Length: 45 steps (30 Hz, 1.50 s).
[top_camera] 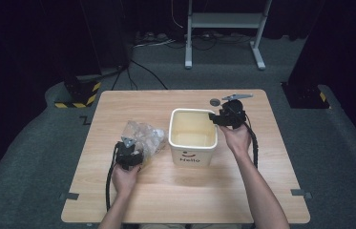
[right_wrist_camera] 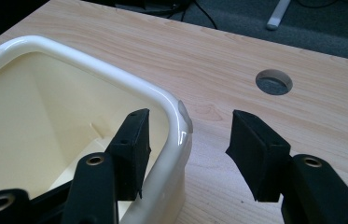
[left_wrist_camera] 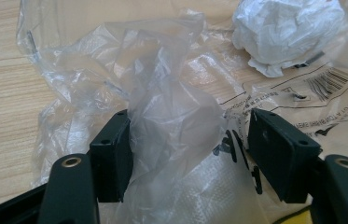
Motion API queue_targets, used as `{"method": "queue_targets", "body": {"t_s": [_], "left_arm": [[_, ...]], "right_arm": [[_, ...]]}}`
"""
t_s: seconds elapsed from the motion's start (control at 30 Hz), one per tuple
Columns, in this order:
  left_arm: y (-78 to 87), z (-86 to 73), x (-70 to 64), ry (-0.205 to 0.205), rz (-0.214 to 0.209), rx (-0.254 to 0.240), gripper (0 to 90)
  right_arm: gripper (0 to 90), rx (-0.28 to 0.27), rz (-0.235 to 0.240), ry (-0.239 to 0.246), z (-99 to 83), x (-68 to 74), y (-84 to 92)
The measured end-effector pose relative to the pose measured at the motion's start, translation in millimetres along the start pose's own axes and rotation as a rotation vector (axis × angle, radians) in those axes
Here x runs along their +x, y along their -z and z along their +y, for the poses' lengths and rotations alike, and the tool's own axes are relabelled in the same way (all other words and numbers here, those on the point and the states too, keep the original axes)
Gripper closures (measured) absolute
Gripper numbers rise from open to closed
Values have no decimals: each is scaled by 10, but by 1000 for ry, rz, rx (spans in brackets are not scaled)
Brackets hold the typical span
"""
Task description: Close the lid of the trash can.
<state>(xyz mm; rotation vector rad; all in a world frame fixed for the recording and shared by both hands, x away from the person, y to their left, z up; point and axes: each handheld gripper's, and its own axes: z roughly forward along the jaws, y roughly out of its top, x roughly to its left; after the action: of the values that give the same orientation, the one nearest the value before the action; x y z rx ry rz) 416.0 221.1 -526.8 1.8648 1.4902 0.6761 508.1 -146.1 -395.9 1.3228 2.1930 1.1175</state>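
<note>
On the left side, the left hand-held gripper (top_camera: 129, 155) rests low on the bench (top_camera: 132, 200), with its jaws set fairly wide apart; a fold of the clear plastic bag (left_wrist_camera: 171, 116) stands between them, but I cannot tell if both pads (left_wrist_camera: 113, 154) really press on the film or if it only hangs there. I judge that this gripper is placed so in order to gather the loose bag before it is lifted; thin film slips easily, so a bunched fold is the better place to take it. Just beyond the jaws, further inside the bag, lies a crumpled white paper ball (left_wrist_camera: 286, 32); the bag also carries black print and a barcode, too small to read.

To the right of this gripper, very near, stands the white bin (top_camera: 192, 136) with a smiling face and the word "Hello" on its front; it is upright, and its cream inside looks empty as far as I can see. It probably waits there as the place for the rubbish.

The right hand-held gripper (top_camera: 227, 117) is at the far right corner of the bin; its jaws stand open on both sides of the rim (right_wrist_camera: 176, 126), one inside and one outside, and the pads (right_wrist_camera: 134, 144) do not touch it, so it holds nothing. Perhaps it stays there to steady the bin.

The bench is of pale wood grain, with a round cable hole (right_wrist_camera: 274, 81) beyond the right gripper; around it is a grey carpet floor (top_camera: 32, 143), a white metal stand (top_camera: 225, 28), cables and dark walls.
</note>
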Motion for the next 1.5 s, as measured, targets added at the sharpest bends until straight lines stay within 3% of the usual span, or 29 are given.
{"method": "queue_targets", "body": {"t_s": [1.5], "left_arm": [[2, 0, 0, -3, -1, 4, 345]], "right_arm": [[426, -96, 38, -25, -111, -155, 285]]}}
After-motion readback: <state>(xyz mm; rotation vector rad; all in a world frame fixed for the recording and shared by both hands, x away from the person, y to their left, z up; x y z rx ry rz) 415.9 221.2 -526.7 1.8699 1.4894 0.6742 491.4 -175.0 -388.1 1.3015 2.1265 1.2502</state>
